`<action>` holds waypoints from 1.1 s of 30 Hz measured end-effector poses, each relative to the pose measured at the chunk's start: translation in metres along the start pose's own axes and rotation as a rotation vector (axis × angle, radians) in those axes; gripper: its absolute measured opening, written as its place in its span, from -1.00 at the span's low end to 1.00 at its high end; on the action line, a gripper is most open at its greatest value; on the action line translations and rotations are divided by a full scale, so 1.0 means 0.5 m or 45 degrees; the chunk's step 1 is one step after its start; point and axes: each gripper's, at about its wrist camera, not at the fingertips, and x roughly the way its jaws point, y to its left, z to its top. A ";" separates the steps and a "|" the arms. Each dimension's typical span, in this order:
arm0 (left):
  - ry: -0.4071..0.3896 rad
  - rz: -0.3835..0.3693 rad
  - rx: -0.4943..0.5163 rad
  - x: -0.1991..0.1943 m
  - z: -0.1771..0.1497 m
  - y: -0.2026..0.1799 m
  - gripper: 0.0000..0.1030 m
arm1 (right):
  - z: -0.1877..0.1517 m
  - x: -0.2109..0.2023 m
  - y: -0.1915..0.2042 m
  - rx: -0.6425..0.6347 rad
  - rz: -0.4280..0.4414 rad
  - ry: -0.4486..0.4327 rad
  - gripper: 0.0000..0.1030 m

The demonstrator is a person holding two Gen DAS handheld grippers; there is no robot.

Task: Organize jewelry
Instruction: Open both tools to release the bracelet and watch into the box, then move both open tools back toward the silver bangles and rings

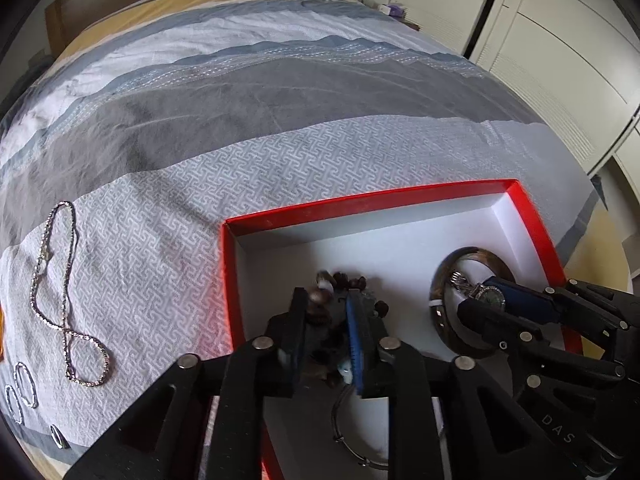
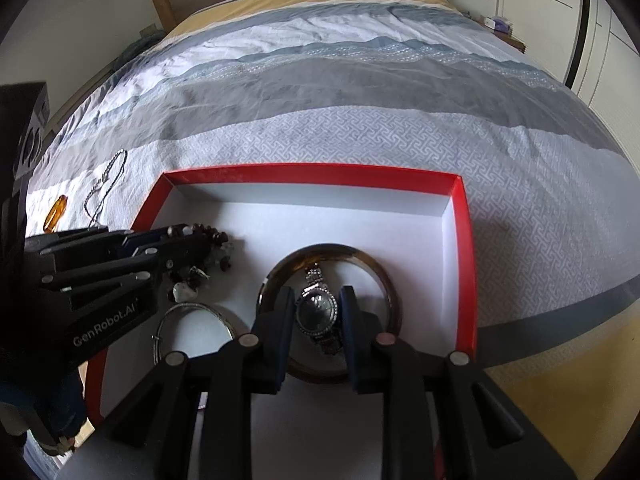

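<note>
While a silver wristwatch (image 2: 318,312) lies face up inside a red-walled box (image 2: 464,240) with a white floor, the right gripper (image 2: 316,308) straddles its round dark dial, one blue-padded finger on either side. Whether the pads actually touch the case cannot be told; the jaws stand a little wider than the dial. The watch rests within the ring of a brown tortoiseshell bangle (image 2: 384,276) lying flat on the box floor.

To the left in the same box, the left gripper (image 1: 326,320) hangs over a heap of dark brown and pale beads, a beaded bracelet (image 1: 340,280). Its jaws are partly apart with beads showing between them; whether they grip the beads is unclear. Nearer the camera, a thin silver wire bangle (image 2: 192,312) lies flat on the white floor, just beside the beads.

Outside the box, the bed's grey and white patterned quilt (image 1: 280,152) carries more pieces: a silver chain necklace (image 1: 66,300) laid in a loose figure of eight well left of the box, some silver hoop earrings (image 1: 24,388) near it, and an amber-coloured oval piece (image 2: 56,210) by the left edge. White wardrobe doors (image 1: 560,40) stand beyond the bed.
</note>
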 end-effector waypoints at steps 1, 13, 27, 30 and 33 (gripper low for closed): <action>0.002 -0.006 0.003 -0.002 -0.001 -0.002 -0.51 | -0.002 -0.005 0.001 -0.005 -0.004 0.000 -0.57; -0.113 0.004 0.032 -0.141 -0.024 -0.030 -0.10 | -0.034 -0.136 -0.021 0.028 -0.090 -0.063 -0.35; -0.419 0.189 0.105 -0.480 -0.135 -0.067 0.19 | -0.105 -0.406 0.058 0.042 -0.049 -0.279 -0.34; -0.456 0.223 0.110 -0.532 -0.175 -0.067 0.19 | -0.126 -0.446 0.081 0.039 -0.034 -0.311 -0.34; -0.488 0.243 0.104 -0.574 -0.207 -0.062 0.23 | -0.144 -0.474 0.104 0.031 -0.016 -0.335 -0.34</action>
